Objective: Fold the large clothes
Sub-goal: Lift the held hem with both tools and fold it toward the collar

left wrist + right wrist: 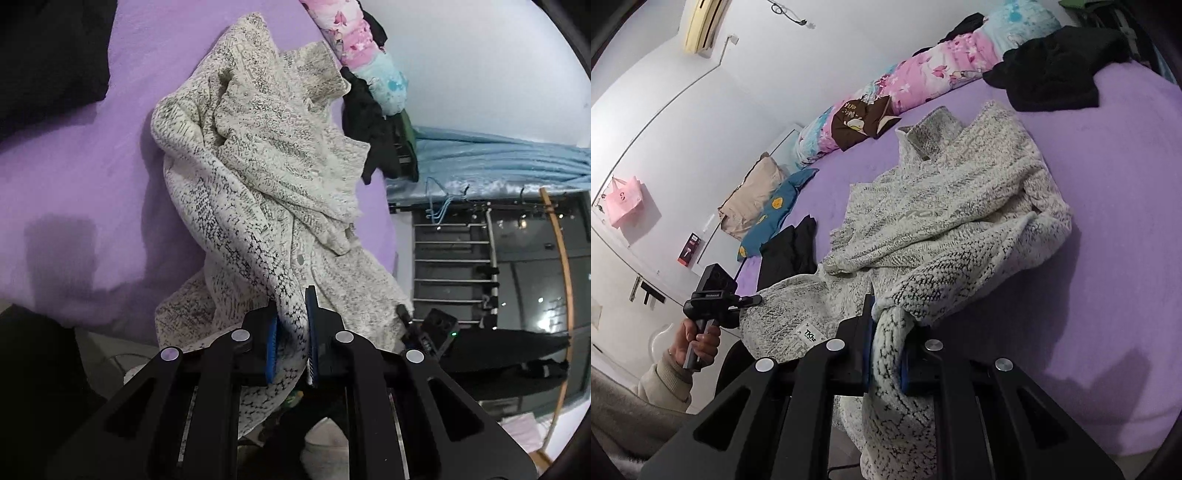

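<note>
A large cream knit cardigan (273,177) with black flecks lies crumpled on the purple bed (74,155), partly hanging over the near edge. It also shows in the right wrist view (960,206). My left gripper (291,317) is shut on a bunched fold of the cardigan near its buttoned front. My right gripper (886,325) is shut on another rolled edge of the cardigan at the bed's (1126,221) near edge. The left gripper also shows from the side in the right wrist view (753,300), held in a hand.
Black clothes (1056,70) lie at the far side of the bed, another black garment (792,251) near the pillows (753,203). A rolled floral quilt (923,77) runs along the wall. A drying rack (454,258) and blue blanket (498,158) stand beyond the bed's end.
</note>
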Demonstrator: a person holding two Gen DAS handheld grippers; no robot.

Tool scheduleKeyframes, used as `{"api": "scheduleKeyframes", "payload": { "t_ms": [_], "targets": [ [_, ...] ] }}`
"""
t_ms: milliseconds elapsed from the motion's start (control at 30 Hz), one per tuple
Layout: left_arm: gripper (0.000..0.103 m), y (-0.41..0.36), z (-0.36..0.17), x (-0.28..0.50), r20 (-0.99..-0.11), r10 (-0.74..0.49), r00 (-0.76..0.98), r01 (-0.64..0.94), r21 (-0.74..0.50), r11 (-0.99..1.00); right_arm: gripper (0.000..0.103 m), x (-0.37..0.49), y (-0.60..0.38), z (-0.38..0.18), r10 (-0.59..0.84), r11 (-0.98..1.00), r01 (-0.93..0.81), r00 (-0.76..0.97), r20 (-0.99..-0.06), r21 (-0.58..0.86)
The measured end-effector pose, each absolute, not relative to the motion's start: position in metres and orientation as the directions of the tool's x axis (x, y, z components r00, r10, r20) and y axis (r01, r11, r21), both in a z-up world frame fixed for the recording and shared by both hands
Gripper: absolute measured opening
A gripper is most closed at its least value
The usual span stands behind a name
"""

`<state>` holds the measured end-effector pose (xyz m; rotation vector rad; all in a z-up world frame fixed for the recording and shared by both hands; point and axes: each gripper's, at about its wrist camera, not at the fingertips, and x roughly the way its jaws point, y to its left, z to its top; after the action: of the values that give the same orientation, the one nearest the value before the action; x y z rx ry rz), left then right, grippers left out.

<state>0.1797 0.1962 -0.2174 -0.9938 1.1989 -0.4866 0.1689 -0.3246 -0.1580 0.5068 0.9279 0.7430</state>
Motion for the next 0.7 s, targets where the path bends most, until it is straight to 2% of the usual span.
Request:
{"api": "scheduleKeyframes", "payload": {
  "t_ms": [100,433,700],
  "targets": [
    [0.011,0.195,-0.212,0.185,-0.568,-0.755,0.326,-0.176,-0.822,0.542,0.01,0.174,-0.325,-0.153,0.76,0.646,-0.354,0.382,-0.525,0.677],
    [0.011,0.206,-0.193,0.208,-0.52,-0.778,0.352,-0.19,-0.854,0.485,0.01,0.197,-0.333,-0.122,0.759,0.646,-0.381,0.409,-0.506,0.661],
    [0.011,0.22,-0.175,0.245,-0.535,-0.754,0.382,-0.214,-0.845,0.491,0.01,0.237,-0.337,-0.101,0.764,0.639,-0.392,0.428,-0.483,0.662]
  ]
}}
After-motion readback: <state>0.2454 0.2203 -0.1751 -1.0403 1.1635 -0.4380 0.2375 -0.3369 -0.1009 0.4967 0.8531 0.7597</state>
